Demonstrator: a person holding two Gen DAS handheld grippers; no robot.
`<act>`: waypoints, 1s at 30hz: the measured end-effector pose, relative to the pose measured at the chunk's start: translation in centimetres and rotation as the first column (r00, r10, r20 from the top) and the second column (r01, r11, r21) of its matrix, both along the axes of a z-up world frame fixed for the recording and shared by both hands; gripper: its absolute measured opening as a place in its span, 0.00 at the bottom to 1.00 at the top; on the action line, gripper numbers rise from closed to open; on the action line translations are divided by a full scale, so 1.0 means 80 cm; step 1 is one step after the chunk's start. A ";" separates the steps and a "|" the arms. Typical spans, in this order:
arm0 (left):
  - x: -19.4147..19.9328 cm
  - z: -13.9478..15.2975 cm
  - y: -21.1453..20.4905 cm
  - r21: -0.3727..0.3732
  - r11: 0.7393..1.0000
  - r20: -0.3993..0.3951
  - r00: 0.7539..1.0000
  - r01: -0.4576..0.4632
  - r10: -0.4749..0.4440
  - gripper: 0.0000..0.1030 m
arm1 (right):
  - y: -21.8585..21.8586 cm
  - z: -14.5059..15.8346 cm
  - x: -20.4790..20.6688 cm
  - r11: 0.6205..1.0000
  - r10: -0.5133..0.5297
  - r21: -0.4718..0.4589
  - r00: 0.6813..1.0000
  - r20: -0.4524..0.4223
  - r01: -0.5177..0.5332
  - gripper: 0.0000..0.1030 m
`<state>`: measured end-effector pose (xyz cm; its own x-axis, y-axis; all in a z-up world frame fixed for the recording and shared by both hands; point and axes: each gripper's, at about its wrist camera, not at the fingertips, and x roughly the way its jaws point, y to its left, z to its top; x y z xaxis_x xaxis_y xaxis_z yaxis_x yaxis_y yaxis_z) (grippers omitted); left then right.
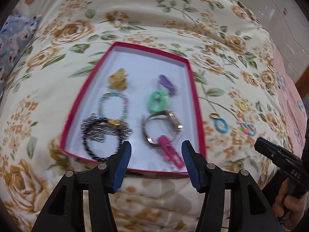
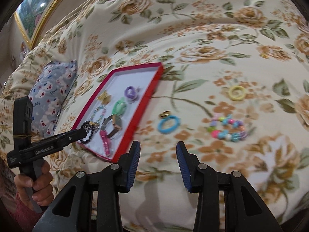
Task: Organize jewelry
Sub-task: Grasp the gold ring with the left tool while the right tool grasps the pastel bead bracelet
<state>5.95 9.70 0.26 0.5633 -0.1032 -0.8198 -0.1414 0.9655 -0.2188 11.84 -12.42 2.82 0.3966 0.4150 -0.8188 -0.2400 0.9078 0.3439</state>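
A red box (image 1: 195, 96) (image 2: 146, 98) with a white floor lies on a floral bedspread. In it are a pink clip (image 1: 170, 151), a watch (image 1: 160, 127), green rings (image 1: 157, 100), a purple clip (image 1: 167, 81), a gold piece (image 1: 117, 79), a pastel bead bracelet (image 1: 113, 104) and black bead bracelets (image 1: 100, 133). My left gripper (image 1: 156, 148) is open and empty over the box's near edge. My right gripper (image 2: 158, 148) is open and empty above the bedspread. Ahead of it lie a blue ring (image 2: 168, 124), a gold ring (image 2: 165, 113), a yellow ring (image 2: 237, 92) and a colourful bead bracelet (image 2: 227, 128).
A blue patterned pillow (image 2: 52, 94) lies left of the box. A gold-framed picture (image 2: 36, 13) hangs at the far left. A pink cloth (image 1: 289, 100) lies at the right edge of the bed. The loose rings also show in the left wrist view (image 1: 221, 124).
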 end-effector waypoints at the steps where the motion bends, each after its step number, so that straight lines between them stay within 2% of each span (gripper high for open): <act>1: 0.001 0.001 -0.004 0.002 1.000 0.000 1.000 0.008 -0.008 0.52 | -0.006 0.001 -0.001 1.000 -0.010 0.000 1.000 0.002 0.010 0.39; 12: 0.018 0.002 -0.051 0.027 0.995 -0.012 0.995 0.095 -0.094 0.52 | -0.063 -0.001 -0.007 0.994 -0.109 -0.005 0.994 0.005 0.109 0.39; 22: 0.058 0.001 -0.091 0.047 0.986 -0.017 0.987 0.162 -0.161 0.52 | -0.089 -0.006 0.005 0.988 -0.156 -0.009 0.988 0.000 0.156 0.39; 30: 0.100 -0.018 -0.126 0.048 0.977 -0.042 0.977 0.209 -0.207 0.52 | -0.102 -0.011 0.024 0.984 -0.176 -0.030 0.984 0.008 0.177 0.39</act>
<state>13.95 -0.39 -1.20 0.5032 -0.1715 -0.8470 0.0563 0.9845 -0.1659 13.78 -20.57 1.96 0.4653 0.3128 -0.8281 -0.0766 0.9462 0.3143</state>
